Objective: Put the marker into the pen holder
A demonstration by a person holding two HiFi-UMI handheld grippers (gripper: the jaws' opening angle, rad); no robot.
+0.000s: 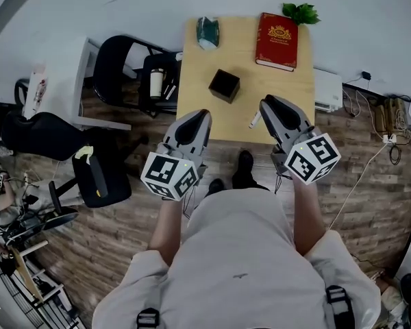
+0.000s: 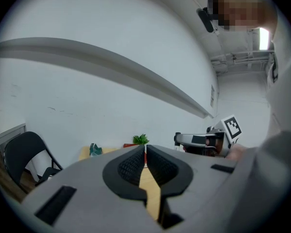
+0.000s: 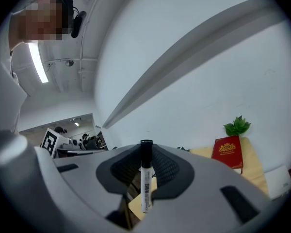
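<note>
1. Marker (image 3: 145,178) stands clamped between the jaws of the right gripper (image 3: 145,152), its black cap above the jaw tips and its white printed barrel running down between the pads.
2. From the head view, the marker (image 1: 255,120) sticks out at the tip of the right gripper (image 1: 266,105), over the near part of the wooden table (image 1: 192,115).
3. The black pen holder (image 1: 224,85) sits mid-table, apart from the marker, beyond it and to its left.
4. The left gripper (image 2: 145,152) has its jaws pressed together with nothing between them; it hovers at the table's near edge (image 1: 204,114).
5. A red book (image 1: 277,41) lies at the far right corner, with a green plant (image 1: 301,12) just beyond it.
</note>
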